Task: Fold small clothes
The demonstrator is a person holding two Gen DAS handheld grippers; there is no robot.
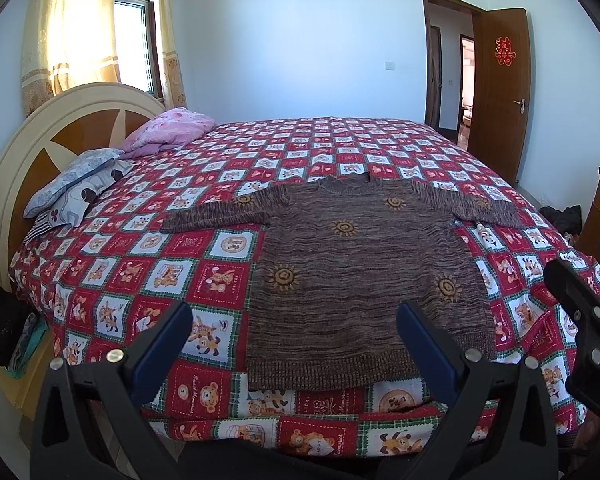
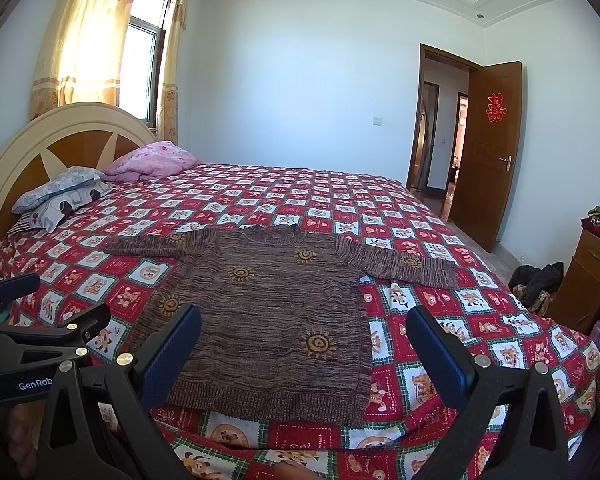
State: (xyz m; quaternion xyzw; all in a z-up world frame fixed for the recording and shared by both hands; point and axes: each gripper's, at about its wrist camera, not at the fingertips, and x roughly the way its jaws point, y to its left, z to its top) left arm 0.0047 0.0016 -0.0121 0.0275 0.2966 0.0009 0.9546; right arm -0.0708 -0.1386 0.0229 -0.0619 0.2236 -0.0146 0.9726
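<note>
A small brown knitted sweater (image 1: 360, 264) with orange sun motifs lies flat, front up, on the bed, both sleeves spread out sideways, hem toward me. It also shows in the right wrist view (image 2: 268, 312). My left gripper (image 1: 296, 320) is open and empty, held above the near edge of the bed, just short of the hem's left part. My right gripper (image 2: 304, 324) is open and empty, also near the hem. The right gripper shows at the right edge of the left wrist view (image 1: 580, 304), and the left gripper shows at the left edge of the right wrist view (image 2: 40, 320).
The bed has a red and white checked cartoon cover (image 1: 148, 264). Pillows (image 1: 76, 188) and a pink quilt (image 1: 168, 128) lie by the headboard (image 1: 4, 184) on the left. A wooden cabinet (image 2: 592, 272) and dark clothes on the floor (image 2: 536, 280) are at the right. An open door (image 2: 488, 152) is behind.
</note>
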